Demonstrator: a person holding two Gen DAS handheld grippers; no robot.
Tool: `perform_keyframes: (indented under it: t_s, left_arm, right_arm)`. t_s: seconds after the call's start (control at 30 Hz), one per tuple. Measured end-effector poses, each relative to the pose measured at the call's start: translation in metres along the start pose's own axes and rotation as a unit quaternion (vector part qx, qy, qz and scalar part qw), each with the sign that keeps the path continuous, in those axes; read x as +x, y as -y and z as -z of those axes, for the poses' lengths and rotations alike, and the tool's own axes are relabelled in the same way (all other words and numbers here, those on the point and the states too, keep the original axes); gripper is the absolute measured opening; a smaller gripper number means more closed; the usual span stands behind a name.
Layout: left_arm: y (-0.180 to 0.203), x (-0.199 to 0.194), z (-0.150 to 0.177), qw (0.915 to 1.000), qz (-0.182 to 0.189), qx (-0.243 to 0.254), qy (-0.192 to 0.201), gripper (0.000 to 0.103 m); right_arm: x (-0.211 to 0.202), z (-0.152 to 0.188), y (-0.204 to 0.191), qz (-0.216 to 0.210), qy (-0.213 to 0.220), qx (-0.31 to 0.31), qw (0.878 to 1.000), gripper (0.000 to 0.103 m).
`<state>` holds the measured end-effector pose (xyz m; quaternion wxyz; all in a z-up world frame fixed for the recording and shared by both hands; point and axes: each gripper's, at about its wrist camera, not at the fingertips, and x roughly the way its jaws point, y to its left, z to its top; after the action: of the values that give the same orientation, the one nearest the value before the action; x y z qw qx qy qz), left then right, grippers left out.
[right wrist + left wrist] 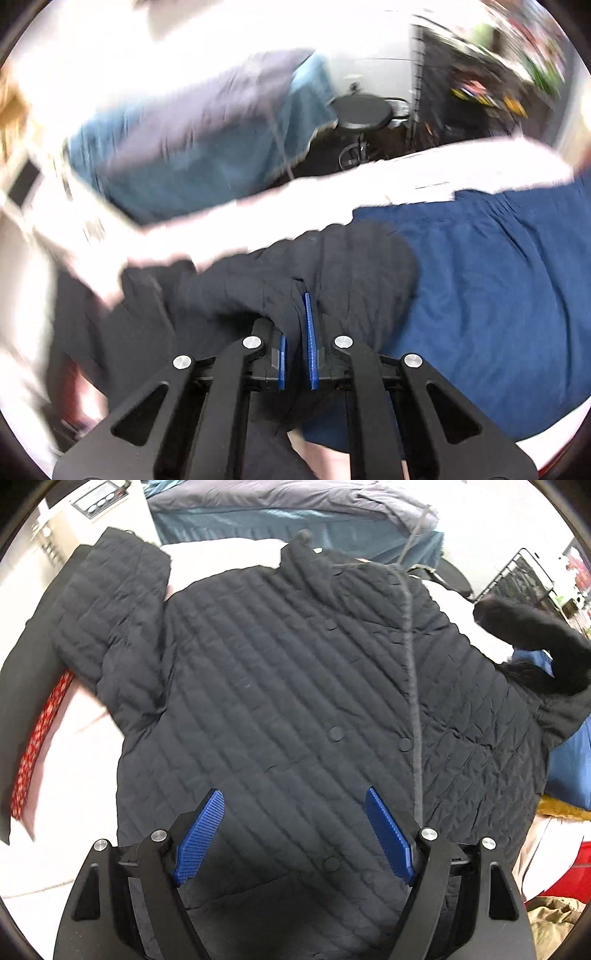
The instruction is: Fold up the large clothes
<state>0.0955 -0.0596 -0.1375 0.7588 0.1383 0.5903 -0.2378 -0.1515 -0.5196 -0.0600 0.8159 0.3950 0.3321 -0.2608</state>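
Quilted black jacket [295, 686]: spread front-up on white bedding [74, 812], collar at the far end, buttons along the front, one sleeve [110, 627] angled out to the far left.
Left gripper [295, 834]: tongs spread wide, blue pads [201, 834] above the jacket's lower front, nothing between them.
Right gripper [297, 347]: tongs pressed together, pinching a bunched fold of the black jacket fabric [314, 269]; view motion-blurred.
Blue garment [480, 295]: just right of the pinched fabric, on the same bedding.
Teal-and-grey bedding [295, 506]: beyond the collar.
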Motion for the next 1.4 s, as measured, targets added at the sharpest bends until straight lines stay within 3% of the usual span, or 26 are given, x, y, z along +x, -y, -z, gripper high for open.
perform_keyframes:
  t_s: [0.1, 0.17, 0.23, 0.3, 0.33, 0.4, 0.53, 0.6, 0.67, 0.73, 0.8, 0.9, 0.97, 1.0, 1.03, 1.07, 1.13, 1.27, 1.4]
  left_arm:
    - [0.010, 0.000, 0.000, 0.9999, 0.006, 0.016, 0.003, 0.077]
    - [0.014, 0.002, 0.002, 0.9997, 0.008, 0.022, 0.002, 0.077]
    - [0.017, 0.004, 0.005, 0.9996, 0.014, 0.024, -0.002, 0.077]
    - [0.018, 0.006, 0.006, 0.9995, 0.017, 0.024, -0.006, 0.077]
    - [0.019, 0.006, 0.006, 0.9995, 0.019, 0.025, -0.008, 0.077]
    - [0.020, 0.006, 0.007, 0.9994, 0.020, 0.028, -0.012, 0.077]
    - [0.020, 0.007, 0.008, 0.9990, 0.017, 0.036, -0.020, 0.077]
    - [0.022, 0.006, 0.007, 0.9989, 0.016, 0.038, -0.022, 0.077]
    - [0.023, 0.004, 0.005, 0.9989, 0.015, 0.038, -0.021, 0.077]
    - [0.024, 0.002, 0.003, 0.9991, 0.015, 0.037, -0.016, 0.077]
    - [0.023, -0.001, 0.002, 0.9992, 0.015, 0.034, -0.012, 0.077]
    - [0.021, -0.003, 0.002, 0.9994, 0.012, 0.032, -0.009, 0.077]
    - [0.017, -0.003, 0.003, 0.9995, 0.010, 0.027, -0.009, 0.077]
    - [0.015, -0.003, 0.003, 0.9996, 0.010, 0.023, -0.009, 0.077]
    - [0.012, -0.004, 0.004, 0.9997, 0.010, 0.018, -0.009, 0.077]
    - [0.010, -0.004, 0.004, 0.9998, 0.010, 0.014, -0.008, 0.077]
    - [0.006, -0.006, 0.004, 0.9999, 0.009, 0.006, -0.006, 0.077]
    - [-0.002, -0.014, 0.002, 1.0000, 0.004, -0.008, 0.004, 0.077]
    - [-0.013, -0.027, -0.001, 0.9993, -0.001, -0.029, 0.025, 0.077]
  right_arm:
    - [-0.031, 0.008, 0.049, -0.039, 0.027, 0.087, 0.995, 0.009]
    - [-0.033, 0.019, 0.078, -0.042, 0.027, 0.136, 0.989, 0.009]
    - [-0.027, 0.046, 0.127, -0.077, 0.002, 0.247, 0.966, 0.009]
    - [-0.021, 0.082, 0.173, -0.081, -0.025, 0.361, 0.929, 0.009]
    - [-0.019, 0.092, 0.183, -0.072, -0.031, 0.371, 0.925, 0.009]
    - [-0.022, 0.103, 0.191, -0.046, -0.036, 0.355, 0.933, 0.009]
    - [-0.033, 0.112, 0.199, -0.050, -0.025, 0.361, 0.931, 0.010]
    - [-0.037, 0.108, 0.192, -0.026, -0.032, 0.330, 0.943, 0.015]
    - [-0.045, 0.095, 0.171, 0.028, -0.029, 0.252, 0.967, 0.019]
    - [-0.057, 0.085, 0.149, 0.072, -0.006, 0.180, 0.981, 0.023]
    - [-0.069, 0.073, 0.133, 0.099, 0.031, 0.134, 0.985, 0.037]
    - [-0.083, 0.054, 0.107, 0.129, 0.078, 0.062, 0.987, 0.049]
    - [-0.080, 0.045, 0.094, 0.148, 0.079, 0.015, 0.986, 0.045]
    - [-0.065, 0.030, 0.082, 0.148, 0.073, -0.005, 0.986, 0.022]
    - [-0.061, 0.029, 0.072, 0.135, 0.063, -0.024, 0.989, 0.009]
    - [-0.060, 0.031, 0.059, 0.136, 0.060, -0.053, 0.988, 0.006]
    - [-0.054, 0.031, 0.026, 0.123, 0.062, -0.106, 0.985, 0.006]
    - [-0.032, 0.018, -0.057, 0.026, 0.051, -0.174, 0.983, 0.005]
    - [-0.017, 0.036, -0.166, -0.063, 0.040, -0.253, 0.965, 0.004]
